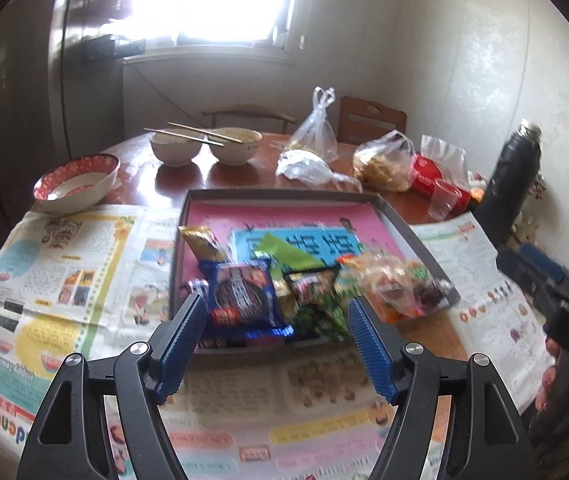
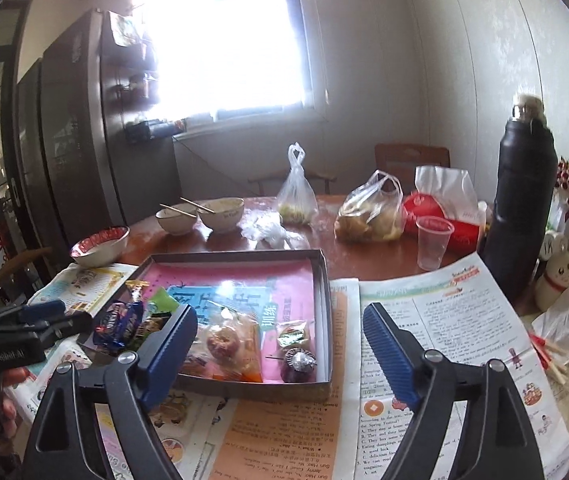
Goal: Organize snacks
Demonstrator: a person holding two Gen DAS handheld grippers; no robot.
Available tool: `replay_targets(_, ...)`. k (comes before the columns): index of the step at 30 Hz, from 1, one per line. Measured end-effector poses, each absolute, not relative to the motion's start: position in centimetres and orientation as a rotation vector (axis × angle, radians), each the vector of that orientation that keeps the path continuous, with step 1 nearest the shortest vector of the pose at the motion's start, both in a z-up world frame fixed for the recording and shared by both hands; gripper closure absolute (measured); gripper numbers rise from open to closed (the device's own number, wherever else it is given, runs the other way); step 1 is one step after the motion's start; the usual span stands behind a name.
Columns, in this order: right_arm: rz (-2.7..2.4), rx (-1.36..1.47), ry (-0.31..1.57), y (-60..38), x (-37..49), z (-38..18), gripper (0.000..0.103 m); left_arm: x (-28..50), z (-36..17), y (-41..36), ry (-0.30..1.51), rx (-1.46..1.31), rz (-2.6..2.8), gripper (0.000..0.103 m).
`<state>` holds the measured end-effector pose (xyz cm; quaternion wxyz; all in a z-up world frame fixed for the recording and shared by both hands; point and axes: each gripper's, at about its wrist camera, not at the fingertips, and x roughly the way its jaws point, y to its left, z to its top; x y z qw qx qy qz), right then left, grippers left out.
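Note:
A shallow grey box [image 1: 280, 197] with a pink and blue liner holds several snacks: a blue cookie pack [image 1: 242, 298], a yellow wrapper [image 1: 202, 242], a green packet [image 1: 284, 250] and a clear bag of orange and dark sweets [image 1: 398, 288]. My left gripper [image 1: 278, 320] is open and empty, just in front of the box's near edge. In the right wrist view the box [image 2: 323, 280] lies left of centre, with the clear bag [image 2: 226, 340], a small green packet [image 2: 291, 333] and a foil-wrapped sweet [image 2: 299, 362]. My right gripper [image 2: 280, 338] is open and empty, over the box's near right corner.
Newspapers [image 2: 444, 320] cover the near table. Behind the box stand bowls with chopsticks [image 1: 204, 144], a red-rimmed bowl [image 1: 76, 182], plastic bags [image 1: 382, 160], a plastic cup [image 2: 432, 242], a red tissue pack [image 2: 444, 216] and a tall black flask [image 2: 522, 200].

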<state>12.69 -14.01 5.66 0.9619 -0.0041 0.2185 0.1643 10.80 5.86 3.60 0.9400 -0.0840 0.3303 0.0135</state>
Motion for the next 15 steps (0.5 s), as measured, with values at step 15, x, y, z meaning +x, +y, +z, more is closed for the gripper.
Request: replay_targets(15, 0.398, -0.073, 0.52, -12.1, 9.1, 3.5, 0.01, 8.0, 1.0, 4.2, 0.741, -0.176, 0.045, 0.028)
